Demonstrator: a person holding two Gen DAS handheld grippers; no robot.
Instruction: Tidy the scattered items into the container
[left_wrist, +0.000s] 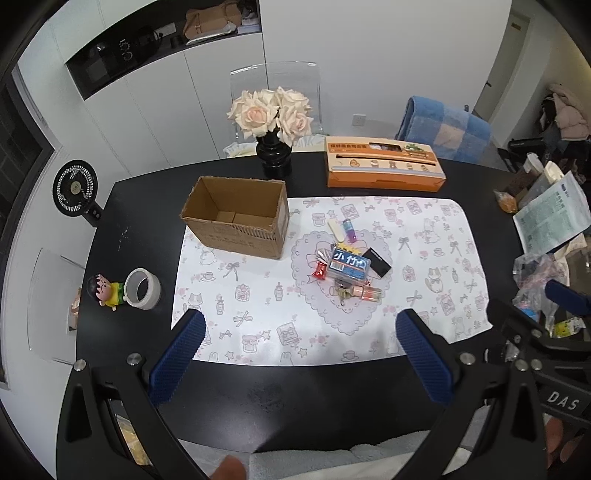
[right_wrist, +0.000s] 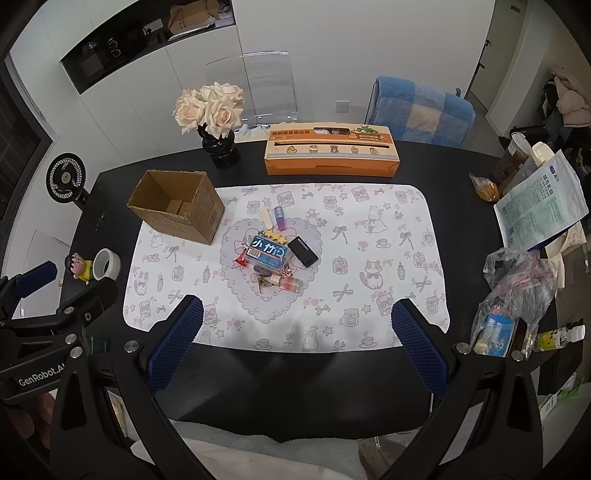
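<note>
An open cardboard box (left_wrist: 236, 218) (right_wrist: 177, 210) stands on the left of a white patterned mat (left_wrist: 424, 236) (right_wrist: 369, 258). A pile of small items lies on the mat's heart: a blue packet (left_wrist: 349, 266) (right_wrist: 266, 254), a black case (left_wrist: 376, 261) (right_wrist: 303, 251), a red candy (left_wrist: 319, 272), a pink bottle (left_wrist: 367, 293) (right_wrist: 290, 284), a purple tube (left_wrist: 349, 230) (right_wrist: 280, 218) and a cream stick (left_wrist: 336, 229) (right_wrist: 266, 216). My left gripper (left_wrist: 301, 345) is open and empty, near the table's front edge. My right gripper (right_wrist: 295, 332) is open and empty, in front of the pile.
A vase of roses (left_wrist: 273, 122) and an orange carton (left_wrist: 384, 164) stand at the back. A tape roll (left_wrist: 142, 288), a figurine (left_wrist: 105, 290) and a fan (left_wrist: 75, 190) are on the left. Plastic bags (right_wrist: 517, 291), a paper pouch (right_wrist: 539, 206) and a small bottle (right_wrist: 561, 336) crowd the right.
</note>
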